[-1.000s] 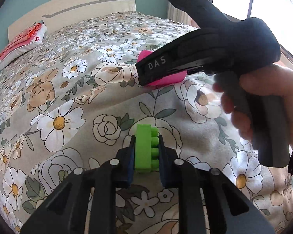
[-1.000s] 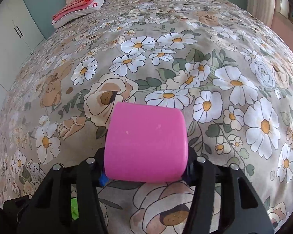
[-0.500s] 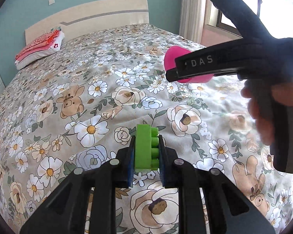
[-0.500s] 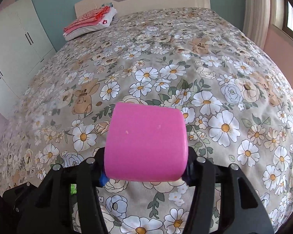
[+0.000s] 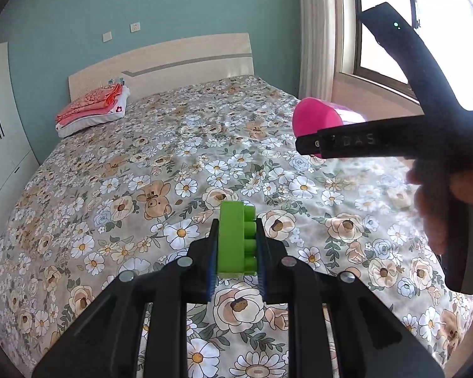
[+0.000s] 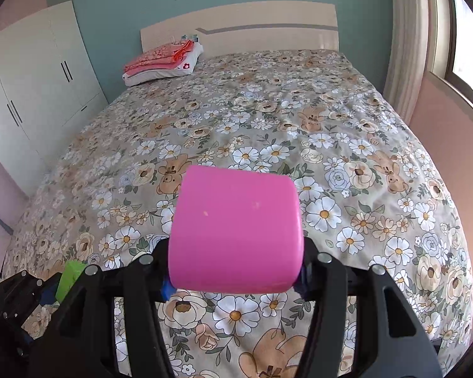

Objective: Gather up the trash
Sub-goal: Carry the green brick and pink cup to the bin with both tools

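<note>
My left gripper (image 5: 236, 245) is shut on a green toy brick (image 5: 235, 239) and holds it well above the flowered bed (image 5: 142, 173). My right gripper (image 6: 235, 271) is shut on a pink cup (image 6: 236, 230), also held high over the bed (image 6: 331, 157). In the left wrist view the right gripper's side and the pink cup (image 5: 315, 118) show at the upper right, with the hand on its handle. In the right wrist view the green brick (image 6: 69, 278) and the left gripper show at the lower left.
A folded red and white pile (image 5: 91, 111) lies near the headboard (image 5: 189, 60); it also shows in the right wrist view (image 6: 164, 61). A white wardrobe (image 6: 37, 78) stands at the left. A window and curtain (image 5: 315, 31) are at the right.
Both grippers have risen away from the bed surface, each keeping its object. The bed looks much farther off and the whole room has come into view.
</note>
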